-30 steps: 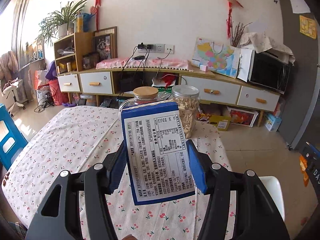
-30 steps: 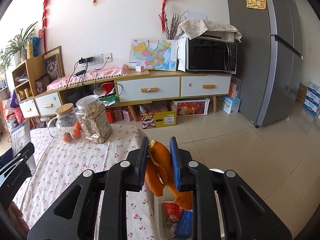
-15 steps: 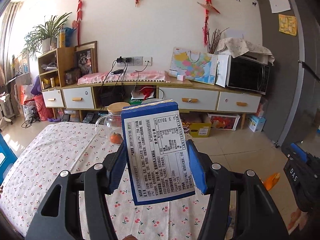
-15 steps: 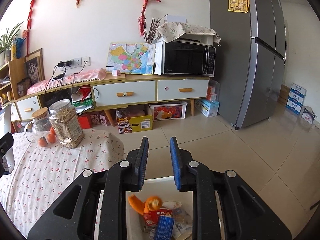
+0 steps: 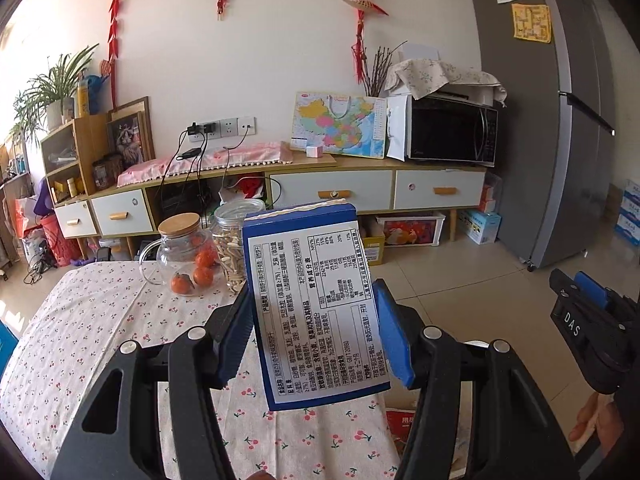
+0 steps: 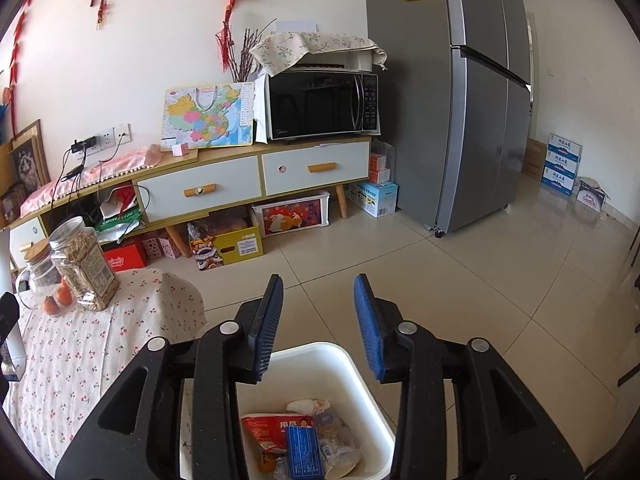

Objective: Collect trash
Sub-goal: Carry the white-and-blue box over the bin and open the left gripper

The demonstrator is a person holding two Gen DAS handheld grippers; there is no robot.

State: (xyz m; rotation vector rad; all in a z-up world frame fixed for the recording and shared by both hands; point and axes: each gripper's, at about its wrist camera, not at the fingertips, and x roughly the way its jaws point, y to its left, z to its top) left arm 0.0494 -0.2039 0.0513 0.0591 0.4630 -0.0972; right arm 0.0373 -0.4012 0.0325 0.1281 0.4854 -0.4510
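My left gripper is shut on a blue box with a white printed label, held upright above the table's right end. My right gripper hangs over the white trash bin, its jaws opening with nothing between them. Inside the bin lie a red wrapper, a small blue box, crumpled paper and a bit of orange peel. In the left wrist view the right gripper shows at the right edge, with a hand below it.
The table with a cherry-print cloth carries a glass jug of oranges and a jar of snacks. A low sideboard with a microwave lines the wall, a grey fridge to its right. Tiled floor lies beyond the bin.
The right gripper let go of the orange peel, which fell into the bin, and its jaws have widened. Both grippers swung to the right; the blue box stays gripped in the left.
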